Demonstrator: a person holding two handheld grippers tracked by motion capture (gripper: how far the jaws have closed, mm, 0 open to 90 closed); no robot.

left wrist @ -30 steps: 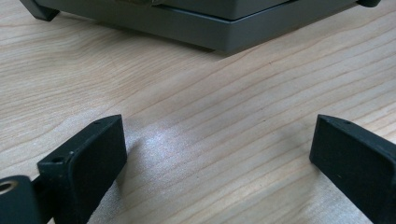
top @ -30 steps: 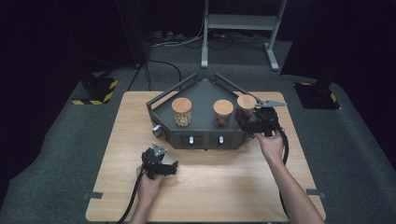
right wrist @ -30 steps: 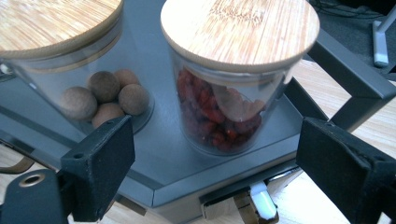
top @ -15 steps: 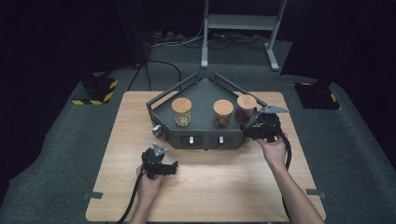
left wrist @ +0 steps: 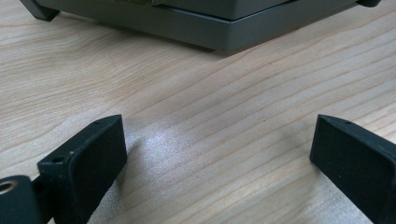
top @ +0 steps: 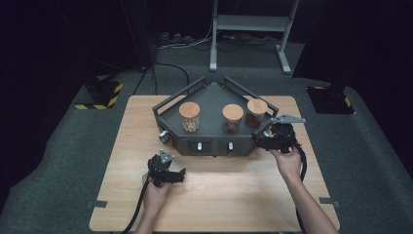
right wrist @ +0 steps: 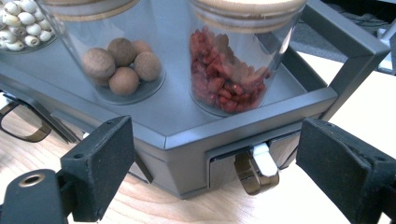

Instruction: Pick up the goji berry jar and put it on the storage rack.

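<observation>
A dark grey stand (top: 214,100) sits at the back of the wooden table (top: 219,195) with three wood-lidded glass jars on it. One jar holds pale beads (top: 189,117), one brown balls (top: 232,118) and one red bits (top: 255,112). My right gripper (top: 269,137) is at the stand's right front corner. In the right gripper view it (right wrist: 217,144) is open, its jaws level with a small drawer with a bronze handle (right wrist: 256,173), below the red-bits jar (right wrist: 231,74). My left gripper (top: 166,168) rests low over the table in front of the stand and is open, with bare wood between its jaws (left wrist: 219,140).
The stand has a raised rail (top: 173,100) around its back and sides. Two more small drawers with white tabs (top: 198,146) are in its front face, and a bronze handle (top: 164,138) is at its left corner. Cables trail from both grippers toward the table's near edge.
My right gripper has drawn slightly back from the red-bits jar, toward the near side of the stand's corner. The left gripper has stayed put.
</observation>
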